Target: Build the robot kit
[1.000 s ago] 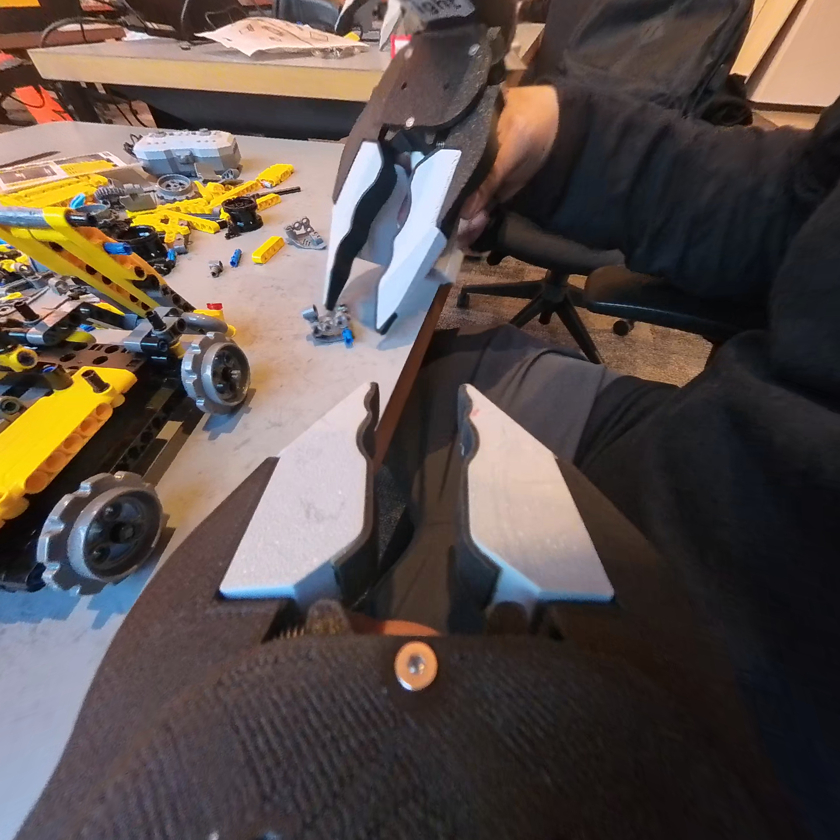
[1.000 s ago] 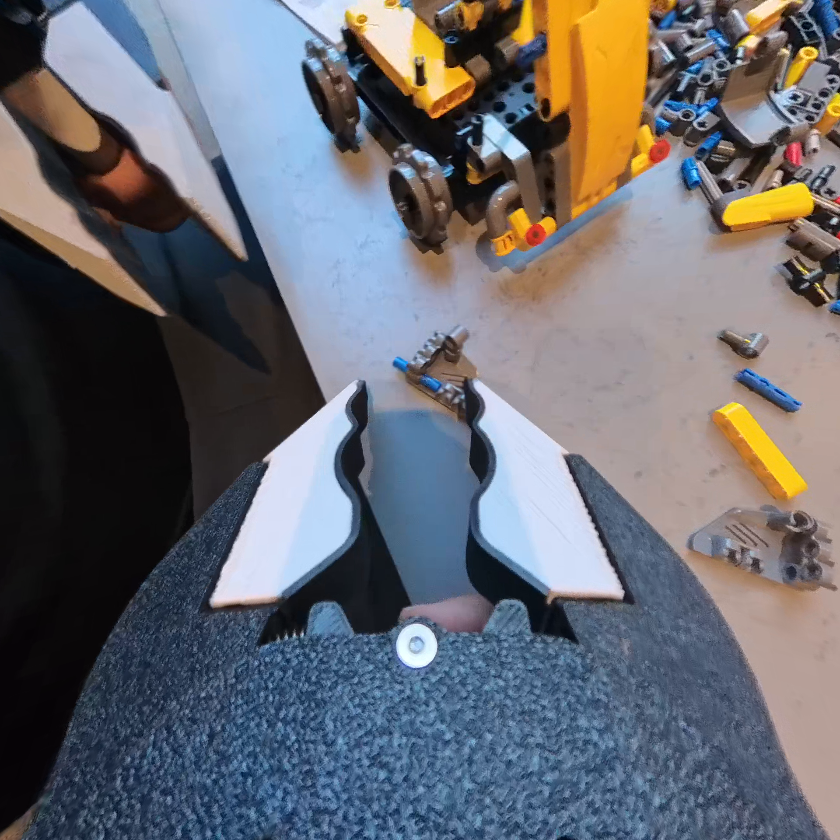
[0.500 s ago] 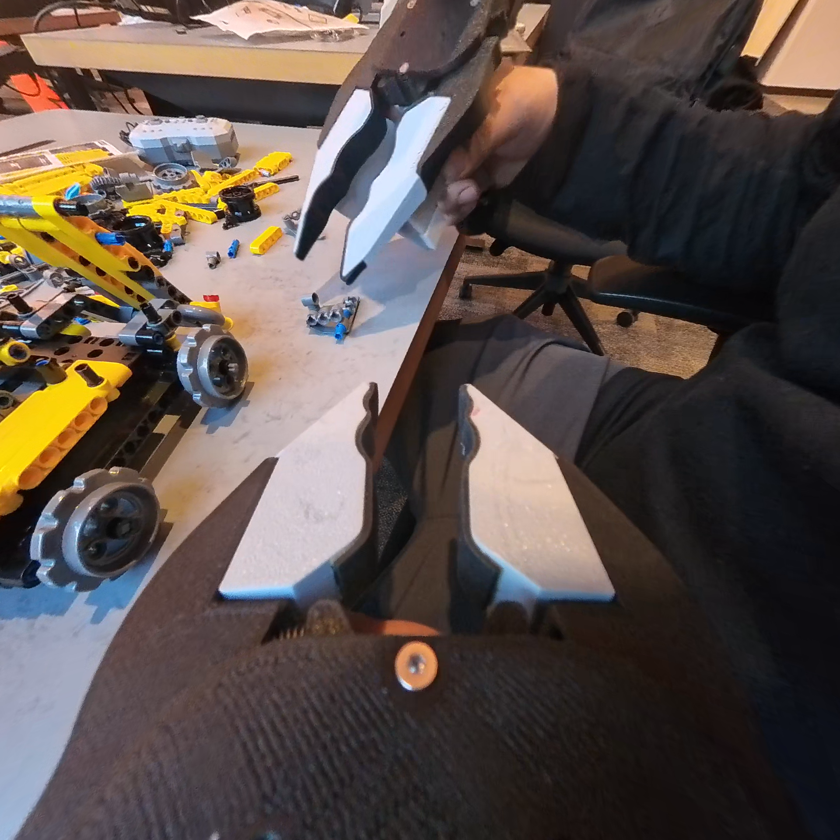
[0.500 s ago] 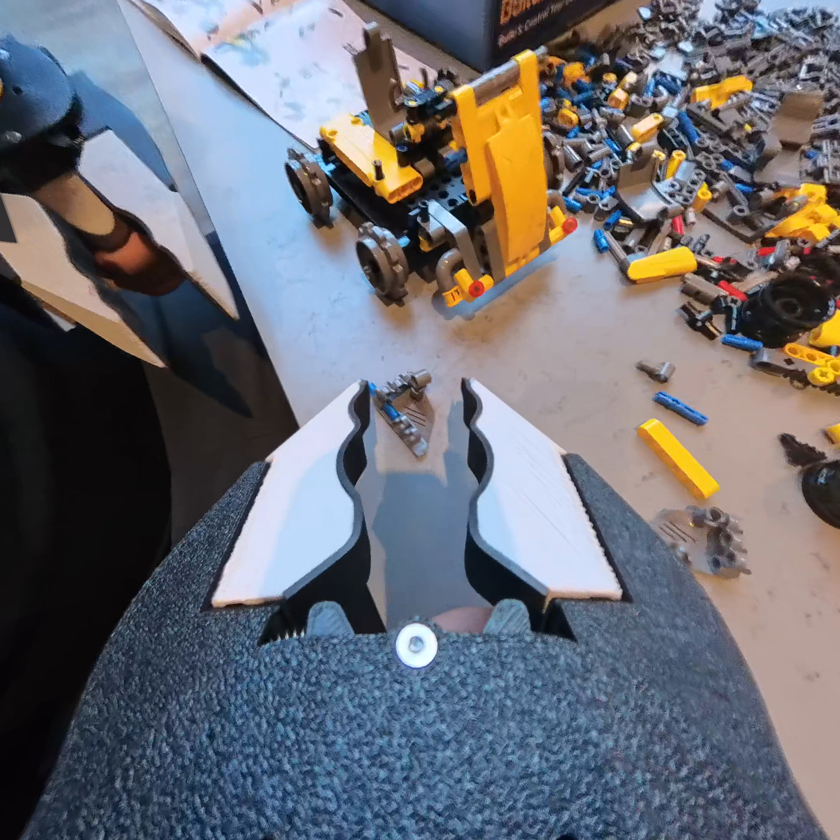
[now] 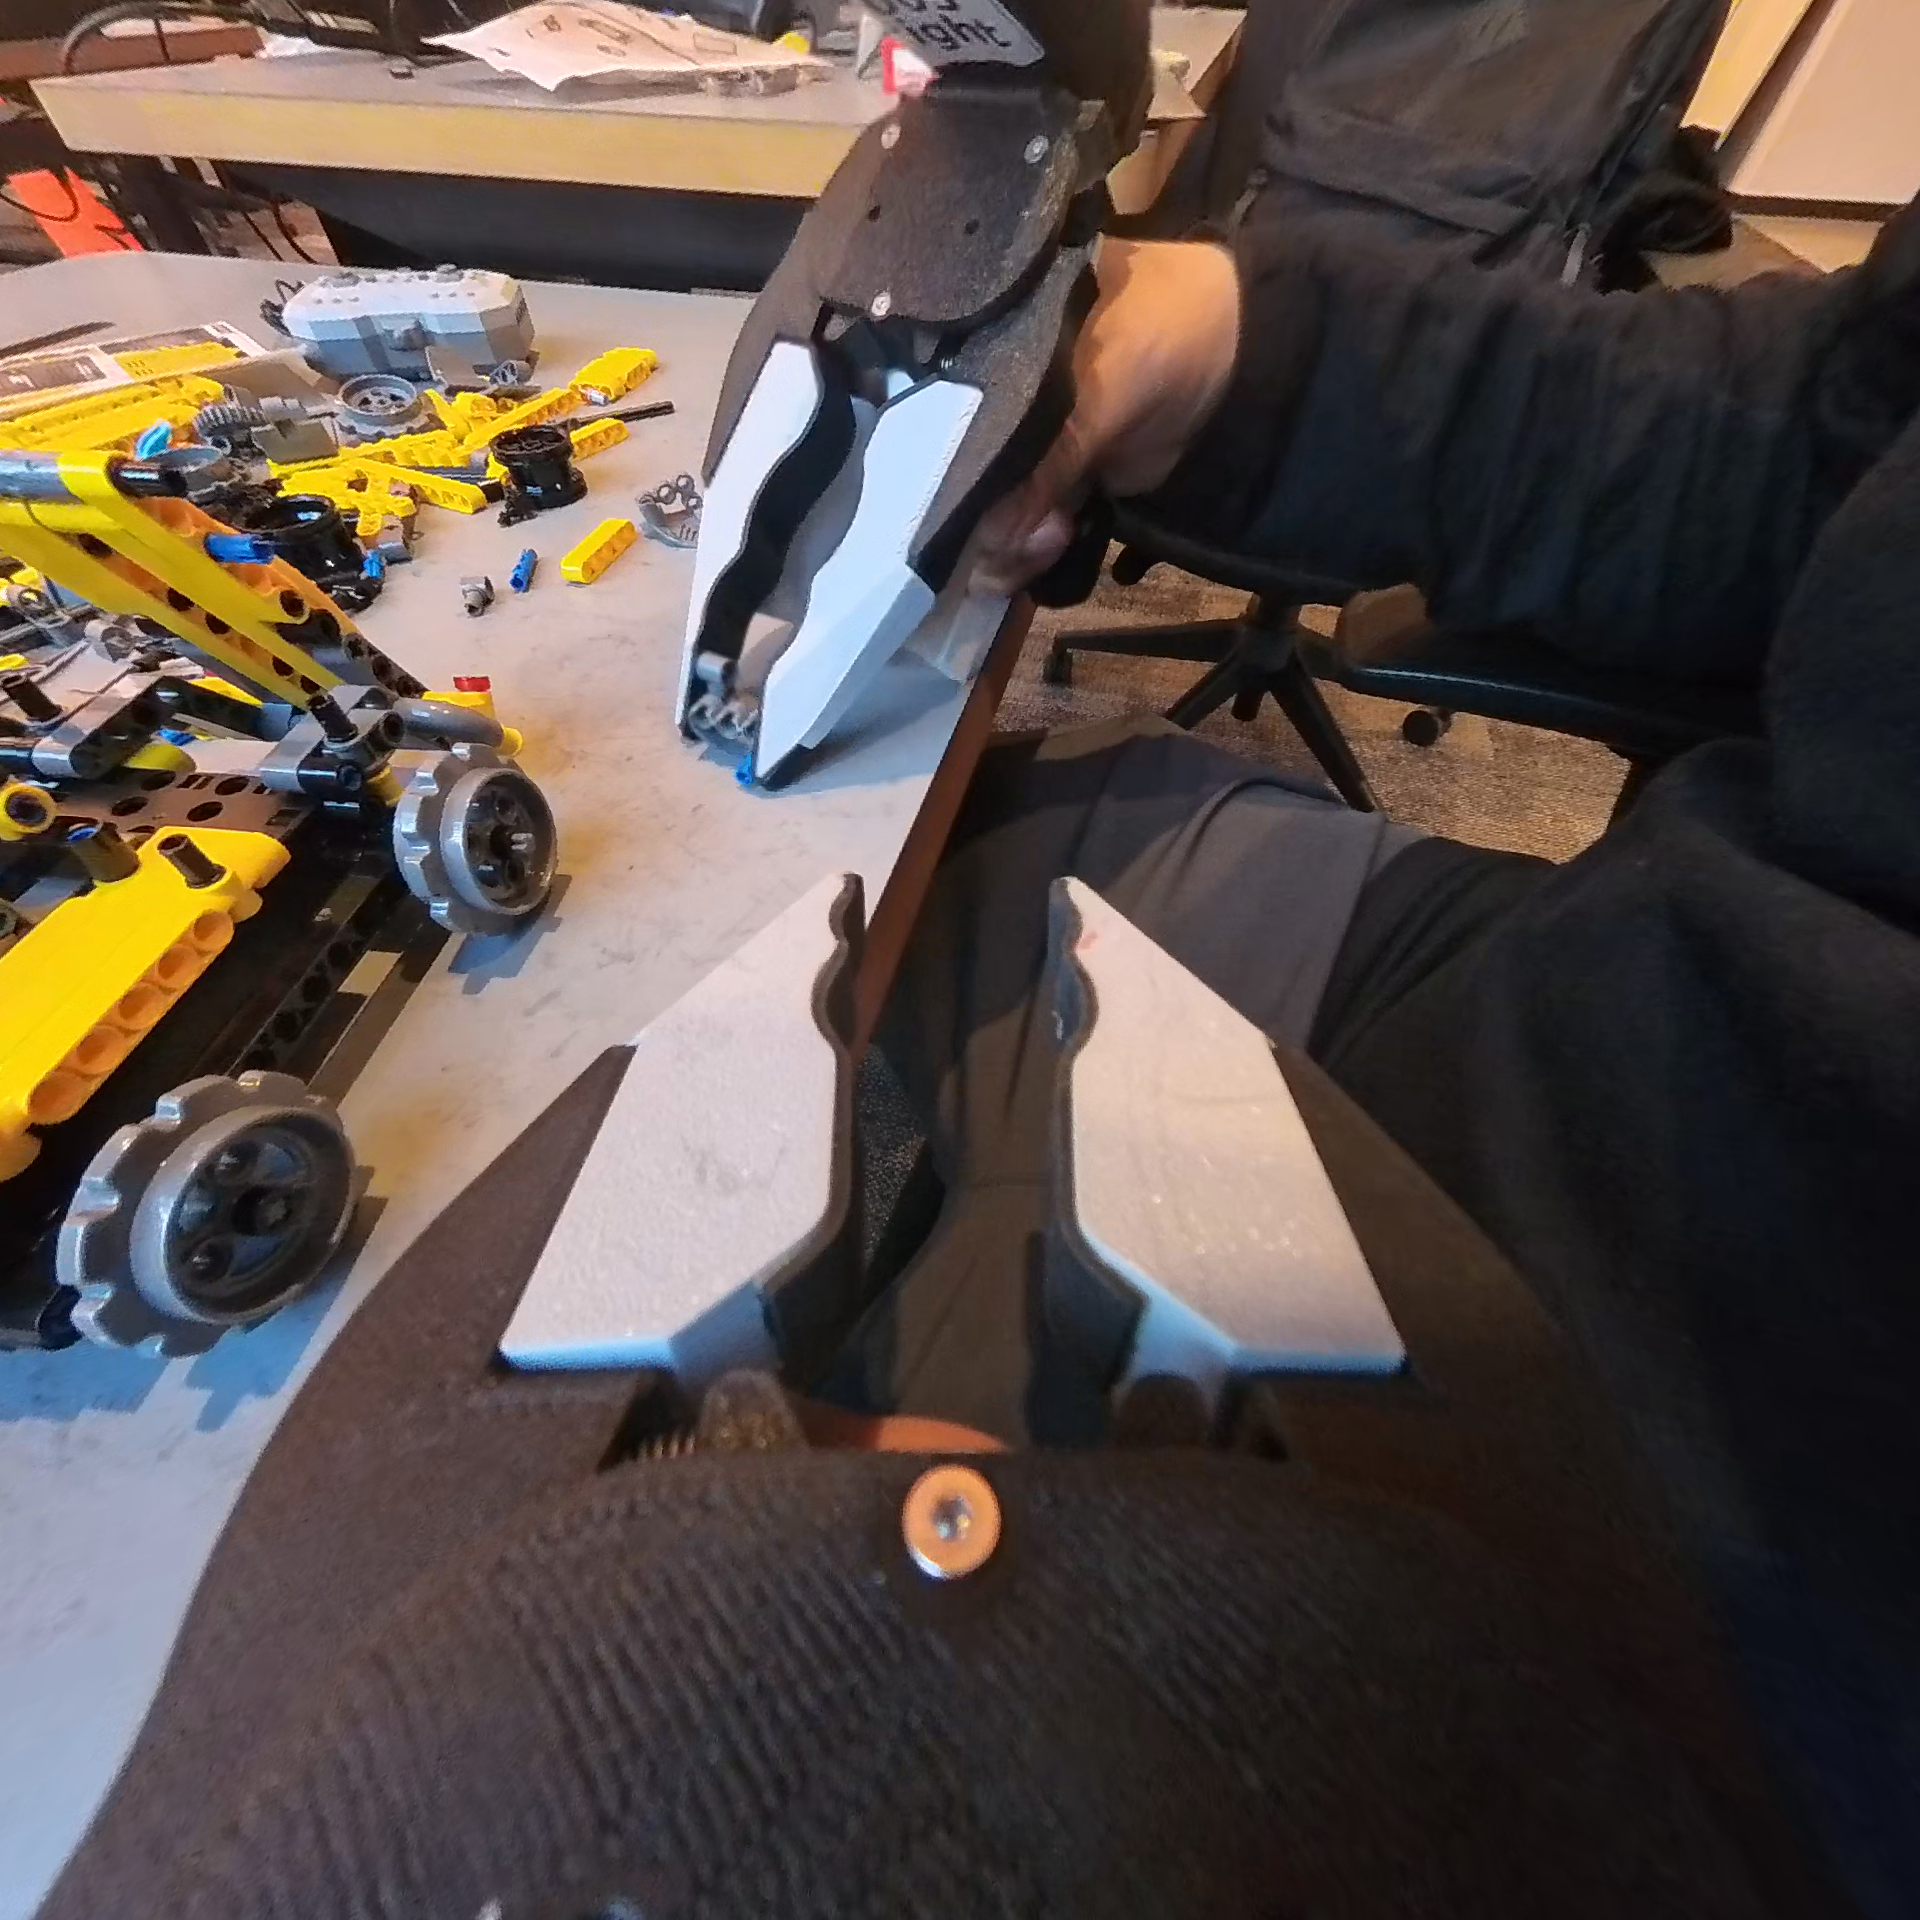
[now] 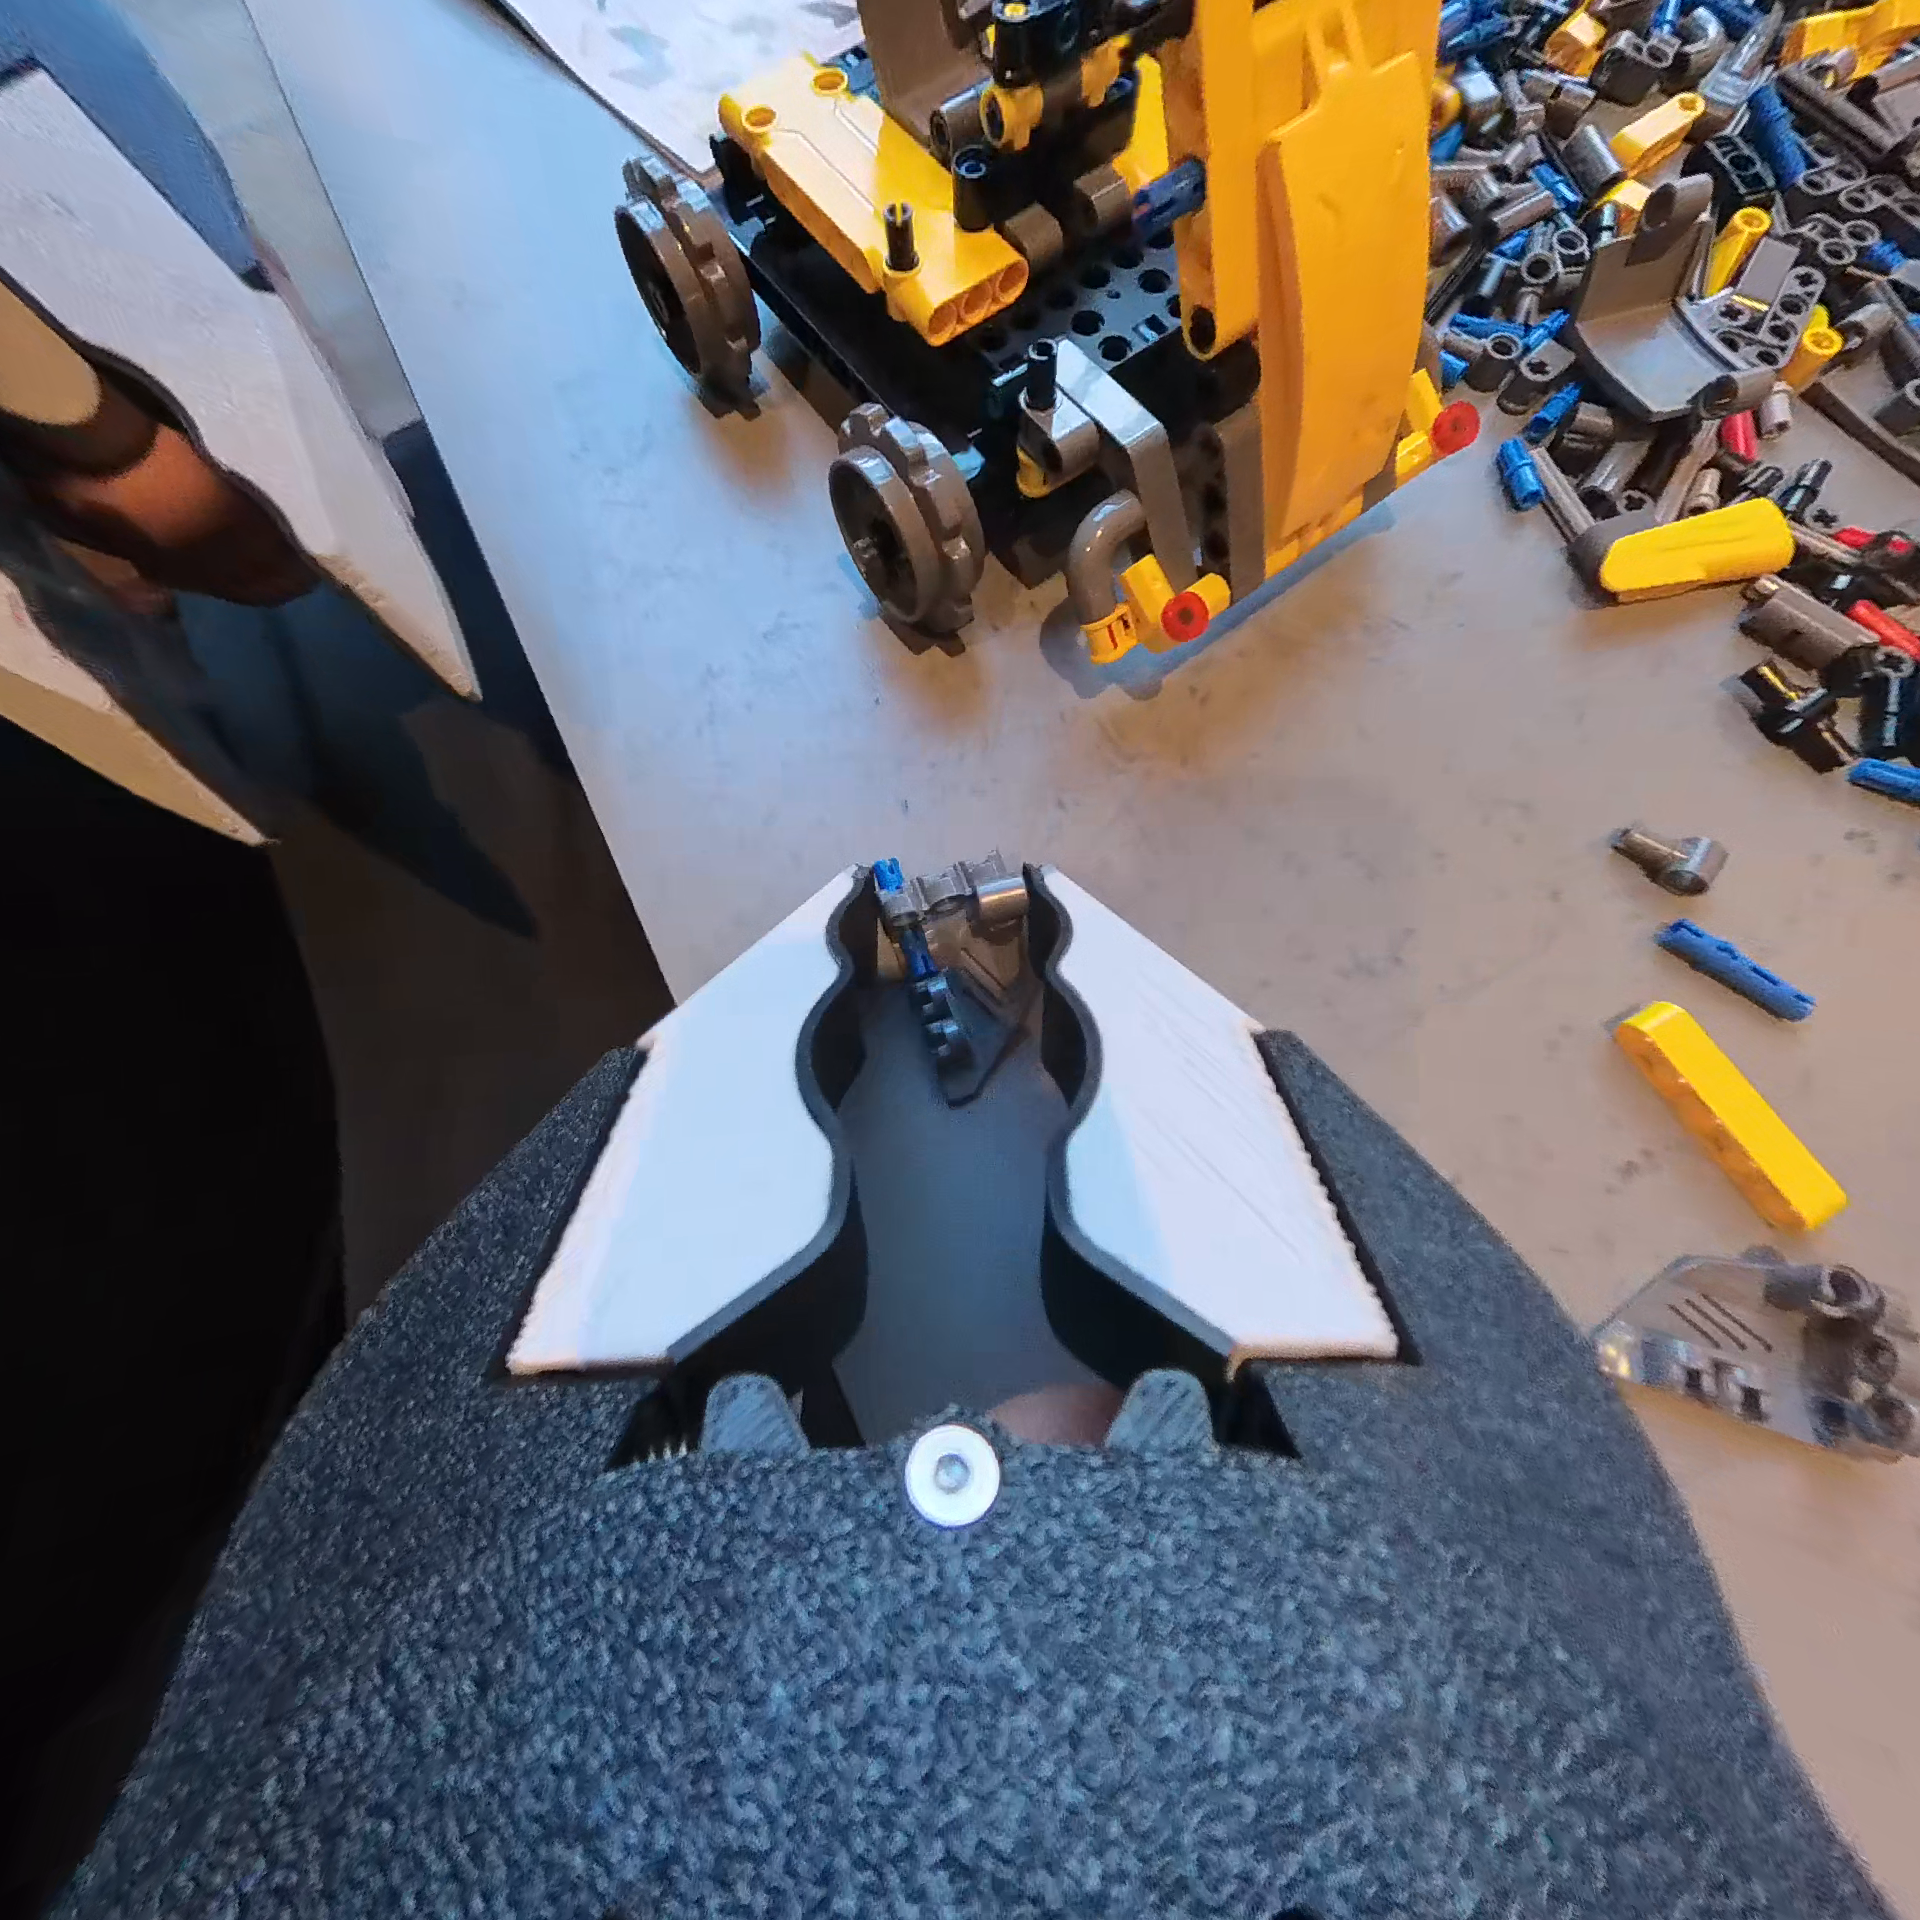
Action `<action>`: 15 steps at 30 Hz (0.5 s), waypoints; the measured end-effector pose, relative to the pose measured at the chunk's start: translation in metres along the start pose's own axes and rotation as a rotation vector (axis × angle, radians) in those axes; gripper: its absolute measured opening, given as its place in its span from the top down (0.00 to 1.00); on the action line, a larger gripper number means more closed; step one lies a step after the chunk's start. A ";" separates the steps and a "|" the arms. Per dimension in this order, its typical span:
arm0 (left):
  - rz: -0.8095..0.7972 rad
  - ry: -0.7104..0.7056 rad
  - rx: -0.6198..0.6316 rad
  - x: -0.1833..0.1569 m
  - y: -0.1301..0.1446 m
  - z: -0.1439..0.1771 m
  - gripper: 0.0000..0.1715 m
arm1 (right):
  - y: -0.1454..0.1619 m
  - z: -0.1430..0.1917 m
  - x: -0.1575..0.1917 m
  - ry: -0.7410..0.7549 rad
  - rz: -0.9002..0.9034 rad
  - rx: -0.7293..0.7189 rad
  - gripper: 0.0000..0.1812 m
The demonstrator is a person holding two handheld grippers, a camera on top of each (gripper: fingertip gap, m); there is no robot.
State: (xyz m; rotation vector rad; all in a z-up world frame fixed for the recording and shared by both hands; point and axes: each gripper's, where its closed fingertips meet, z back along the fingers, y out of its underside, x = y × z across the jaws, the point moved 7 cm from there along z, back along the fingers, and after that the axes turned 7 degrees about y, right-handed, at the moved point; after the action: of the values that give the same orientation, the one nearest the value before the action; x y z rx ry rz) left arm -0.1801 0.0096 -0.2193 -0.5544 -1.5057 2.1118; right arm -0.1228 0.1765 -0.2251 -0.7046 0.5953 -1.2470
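My right gripper (image 6: pixel 948 883) is down on the grey table (image 6: pixel 1299 831) near its front edge. Its jaws are closed in on a small grey building-toy piece with blue pins (image 6: pixel 951 935), which fills the gap between the tips. The left wrist view shows this gripper (image 5: pixel 727 750) tip-down on the table with the piece (image 5: pixel 724 717) between its fingers. My left gripper (image 5: pixel 951 904) is open and empty, held over the table edge (image 5: pixel 935 790) above a person's lap. It also shows at the upper left of the right wrist view (image 6: pixel 364 764).
A yellow and black toy vehicle (image 6: pixel 1039 312) with grey wheels (image 5: pixel 473 836) stands just left of the grasp. Loose parts lie around it: a yellow beam (image 6: pixel 1725 1117), a blue pin (image 6: pixel 1735 971), a grey panel (image 6: pixel 1766 1351) and a pile (image 6: pixel 1714 260). An office chair (image 5: pixel 1278 665) stands behind.
My right gripper rose, then came back down around the small grey piece, and its jaws narrowed onto it. The piece turned on the table. My left gripper stayed still.
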 end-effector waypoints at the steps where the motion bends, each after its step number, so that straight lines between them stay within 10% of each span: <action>1: -0.001 0.000 0.000 0.000 0.000 0.000 0.81 | 0.000 0.000 0.000 -0.007 -0.011 -0.002 0.84; 9: -0.004 0.004 0.009 -0.001 0.001 -0.002 0.81 | -0.005 0.014 -0.009 -0.010 -0.046 -0.071 0.82; 15: -0.007 0.006 0.003 -0.003 0.000 -0.002 0.80 | 0.015 0.068 -0.074 0.307 -0.091 -0.049 0.84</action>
State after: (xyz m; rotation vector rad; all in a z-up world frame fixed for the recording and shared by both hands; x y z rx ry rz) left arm -0.1767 0.0094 -0.2198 -0.5532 -1.4988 2.1052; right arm -0.0795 0.2614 -0.1901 -0.5894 0.8550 -1.4421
